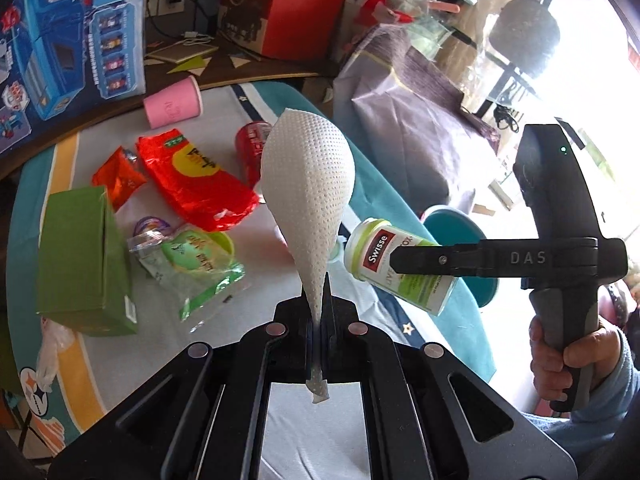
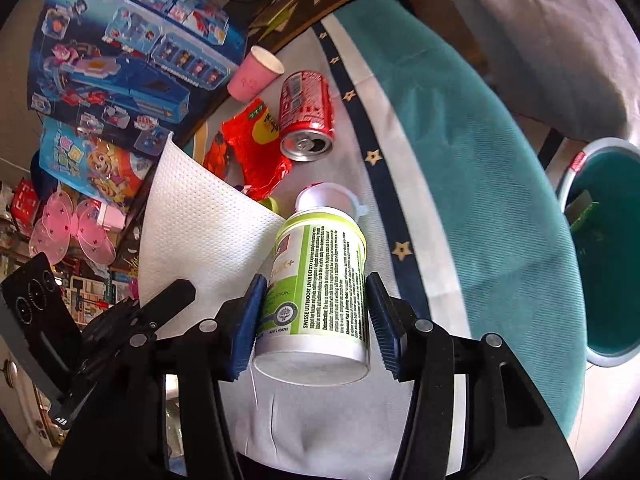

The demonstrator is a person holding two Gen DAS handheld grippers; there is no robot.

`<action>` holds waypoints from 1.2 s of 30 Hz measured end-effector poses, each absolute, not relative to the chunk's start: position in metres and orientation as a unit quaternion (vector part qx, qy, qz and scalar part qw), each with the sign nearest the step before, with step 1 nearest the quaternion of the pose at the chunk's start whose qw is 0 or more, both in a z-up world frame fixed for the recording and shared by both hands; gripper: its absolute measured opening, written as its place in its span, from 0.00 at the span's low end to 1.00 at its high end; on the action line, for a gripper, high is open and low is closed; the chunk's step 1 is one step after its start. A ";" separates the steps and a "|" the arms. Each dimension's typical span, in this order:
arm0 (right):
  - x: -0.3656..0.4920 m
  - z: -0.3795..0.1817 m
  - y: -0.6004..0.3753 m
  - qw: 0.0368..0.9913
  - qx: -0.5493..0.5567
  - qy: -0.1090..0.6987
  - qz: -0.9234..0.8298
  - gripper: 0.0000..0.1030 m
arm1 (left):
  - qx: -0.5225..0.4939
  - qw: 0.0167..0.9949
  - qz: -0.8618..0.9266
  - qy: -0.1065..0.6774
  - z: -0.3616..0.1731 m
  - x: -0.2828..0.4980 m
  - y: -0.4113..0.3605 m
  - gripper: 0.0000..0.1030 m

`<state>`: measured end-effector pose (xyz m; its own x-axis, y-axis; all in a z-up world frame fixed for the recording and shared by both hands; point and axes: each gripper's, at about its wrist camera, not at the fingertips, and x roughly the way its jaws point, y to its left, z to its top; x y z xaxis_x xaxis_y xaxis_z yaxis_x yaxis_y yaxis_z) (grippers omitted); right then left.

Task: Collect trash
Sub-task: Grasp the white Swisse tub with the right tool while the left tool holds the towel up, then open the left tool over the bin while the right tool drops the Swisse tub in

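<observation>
Cluttered tablecloth [image 1: 280, 420] below: left gripper [image 1: 320, 312] pinches a paper towel [image 1: 308, 176], right gripper [image 2: 316, 312] clamps a bottle [image 2: 320, 280]; carry both level toward the bin [image 2: 576, 184] at right.

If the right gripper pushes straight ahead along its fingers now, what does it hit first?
Probably the white lidded cup lying just beyond the bottle held by the right gripper; farther on lies the red can. Depth is unclear.

The right gripper [image 2: 316, 312] held a white and green bottle [image 2: 320, 280] between its blue pads [image 2: 244, 320], above the table [image 2: 400, 184]. A paper towel [image 2: 200, 232] stood just left of it. Farther away, a red can [image 2: 306, 114] lay beside a red wrapper [image 2: 248, 148] and a pink cup [image 2: 256, 74].
</observation>
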<state>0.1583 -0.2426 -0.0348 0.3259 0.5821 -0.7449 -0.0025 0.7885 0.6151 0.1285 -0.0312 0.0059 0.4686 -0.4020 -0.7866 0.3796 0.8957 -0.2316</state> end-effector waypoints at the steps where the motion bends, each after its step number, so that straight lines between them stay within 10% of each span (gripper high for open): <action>1: 0.155 -0.035 -0.252 0.770 0.274 0.546 0.187 0.47 | -0.008 0.855 -0.231 0.463 0.006 0.129 -0.038 0.03; 29: 0.065 -0.073 -0.537 0.780 0.439 0.445 0.005 0.47 | 0.140 0.738 -0.382 0.539 -0.066 0.139 -0.327 0.05; 36: 0.071 -0.096 -0.544 0.765 0.446 0.465 0.001 0.48 | 0.143 0.725 -0.375 0.560 -0.085 0.144 -0.337 0.44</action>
